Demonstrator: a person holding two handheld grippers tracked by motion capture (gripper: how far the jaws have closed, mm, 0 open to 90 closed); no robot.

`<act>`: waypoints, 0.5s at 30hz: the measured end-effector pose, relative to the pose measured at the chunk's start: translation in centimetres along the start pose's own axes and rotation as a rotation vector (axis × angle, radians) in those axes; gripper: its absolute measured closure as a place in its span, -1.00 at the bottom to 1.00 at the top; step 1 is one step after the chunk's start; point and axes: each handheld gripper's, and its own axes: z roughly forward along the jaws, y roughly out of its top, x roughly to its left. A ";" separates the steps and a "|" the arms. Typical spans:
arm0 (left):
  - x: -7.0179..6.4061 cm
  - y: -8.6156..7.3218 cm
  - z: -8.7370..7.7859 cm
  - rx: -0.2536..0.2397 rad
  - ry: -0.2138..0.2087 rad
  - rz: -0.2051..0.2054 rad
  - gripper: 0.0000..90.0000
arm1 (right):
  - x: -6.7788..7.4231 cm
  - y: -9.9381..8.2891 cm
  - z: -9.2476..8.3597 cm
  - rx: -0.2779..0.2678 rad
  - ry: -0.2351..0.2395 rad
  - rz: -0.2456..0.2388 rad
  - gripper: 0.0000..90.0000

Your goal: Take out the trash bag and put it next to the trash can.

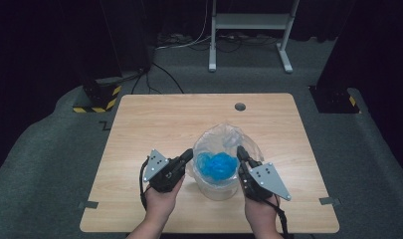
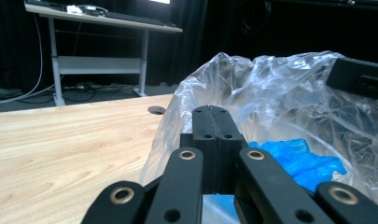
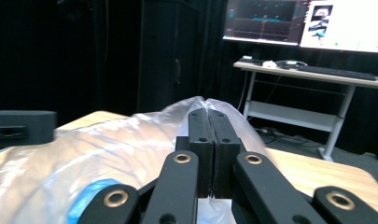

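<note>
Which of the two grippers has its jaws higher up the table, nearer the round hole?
The right gripper: its jaws reach farther up the clear plastic bag than the left gripper.

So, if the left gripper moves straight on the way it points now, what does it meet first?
Most likely the clear plastic bag: the left gripper, jaws shut, already sits at its rim. Past the film lies the crumpled blue material, though depth there is hard to judge.

Both tongs, left (image 1: 189, 154) and right (image 1: 240, 151), are closed, angled inward.
</note>
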 end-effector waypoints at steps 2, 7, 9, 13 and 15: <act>-0.2 -0.1 0.0 0.007 0.005 0.025 1.00 | 0.9 -0.1 0.0 -0.010 0.010 -0.014 0.99; -0.4 0.1 0.0 0.000 -0.002 0.010 1.00 | 3.1 0.1 0.3 -0.008 0.065 0.007 0.99; -0.4 0.1 0.1 0.010 0.000 0.033 1.00 | 4.4 0.2 0.4 -0.017 0.092 -0.026 0.99; 0.1 0.0 0.3 0.014 -0.002 0.020 1.00 | 6.5 0.0 0.9 -0.009 0.161 -0.056 0.99; 0.6 -0.1 0.2 0.013 -0.005 -0.005 1.00 | 7.4 -0.5 1.2 0.020 0.192 -0.056 0.99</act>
